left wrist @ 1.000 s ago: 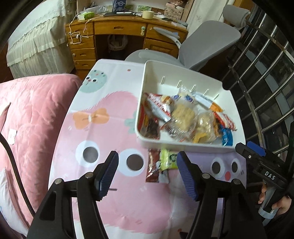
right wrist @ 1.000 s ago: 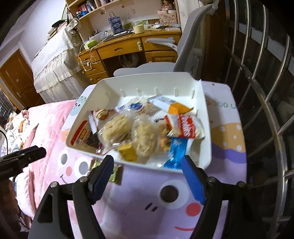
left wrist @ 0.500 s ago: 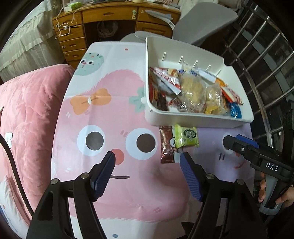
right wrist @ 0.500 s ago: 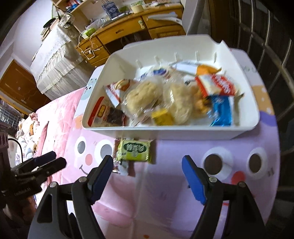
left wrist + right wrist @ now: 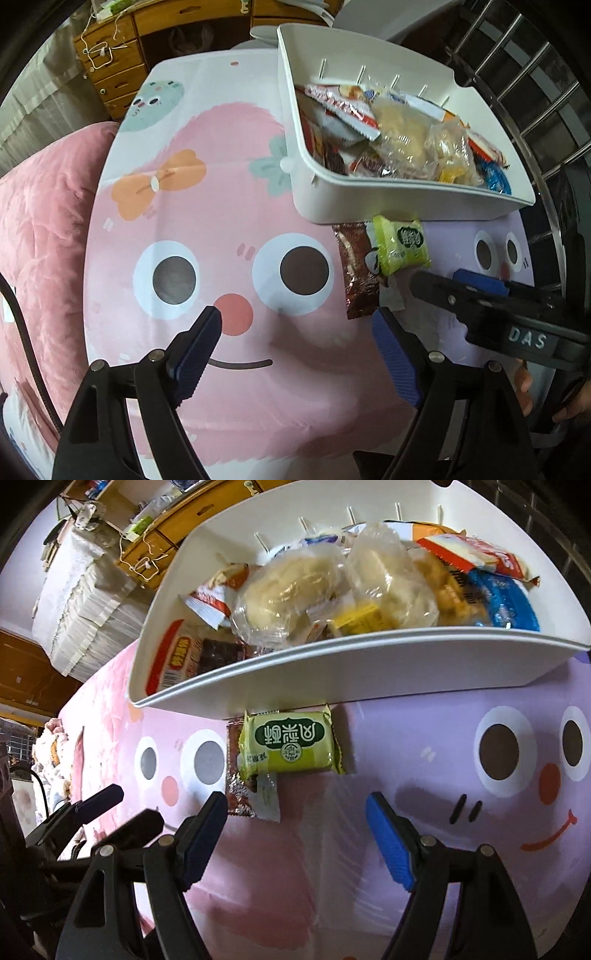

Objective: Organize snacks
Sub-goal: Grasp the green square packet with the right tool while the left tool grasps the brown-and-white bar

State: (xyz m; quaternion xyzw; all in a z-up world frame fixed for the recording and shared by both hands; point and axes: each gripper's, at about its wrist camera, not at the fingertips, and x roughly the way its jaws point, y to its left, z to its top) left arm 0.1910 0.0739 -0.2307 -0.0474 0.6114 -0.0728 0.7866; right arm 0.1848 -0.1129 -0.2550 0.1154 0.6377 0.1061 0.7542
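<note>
The white bin (image 5: 369, 672) holds mixed snacks (image 5: 332, 579); both grippers, the left gripper (image 5: 295, 347) and the right gripper (image 5: 295, 830), have moved nearer the green packet (image 5: 291, 746), fingers spread, empty.

left gripper (image 5: 297, 326): black frame, ridged blue pads (image 5: 397, 363), silver screws, black cable
right gripper (image 5: 295, 810): same build, white "das" label
hand (image 5: 532, 391): bare skin
</note>
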